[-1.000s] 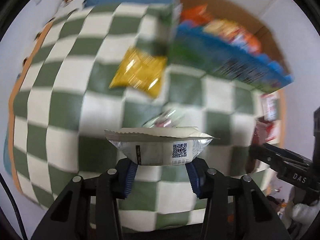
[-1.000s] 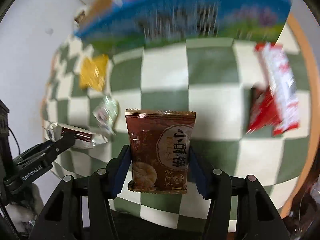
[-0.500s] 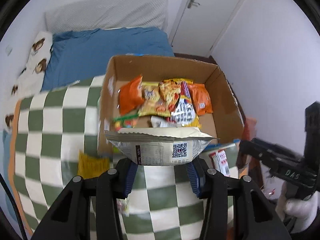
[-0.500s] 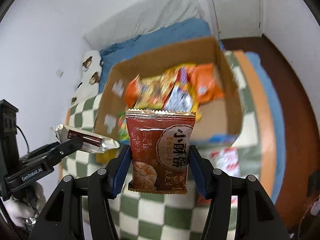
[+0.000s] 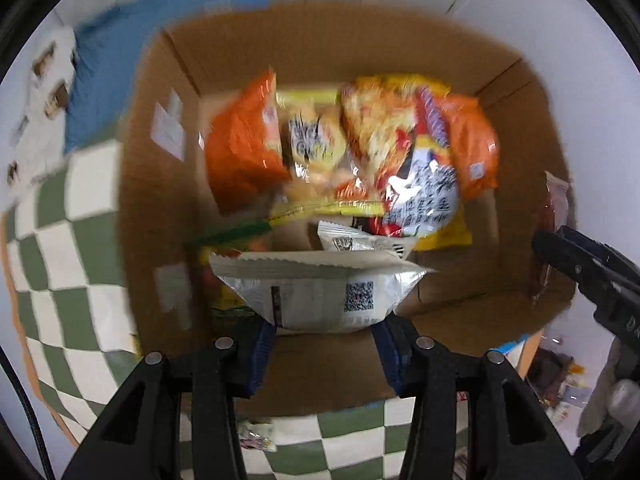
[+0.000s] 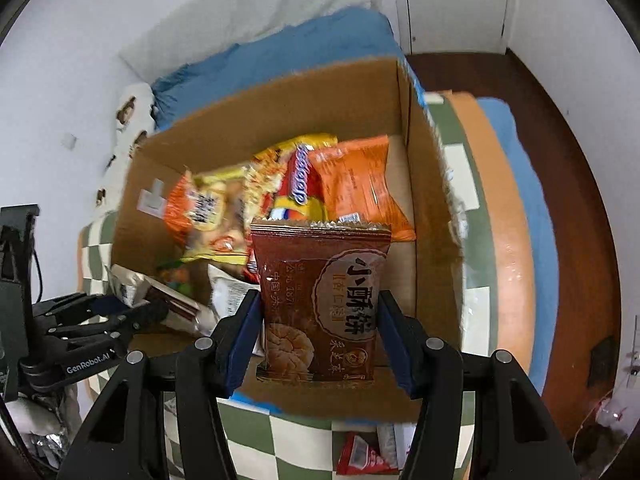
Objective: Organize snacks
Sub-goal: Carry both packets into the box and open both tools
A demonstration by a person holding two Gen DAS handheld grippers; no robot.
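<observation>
Over cardboard box [image 6: 280, 120], glossy crimped packets [image 6: 320, 300]

Soft, even indoor light, no hard shadows. Strong motion blur across the left wrist view: box [image 5: 516, 92] and snacks [image 5: 352, 152] smeared, only the held packet [image 5: 320, 292] sharp. Right wrist view clearer, mild blur on box wall [image 6: 432, 216]. Glare on foil wrappers. Heavy fisheye bending, black vignette at corners.
</observation>
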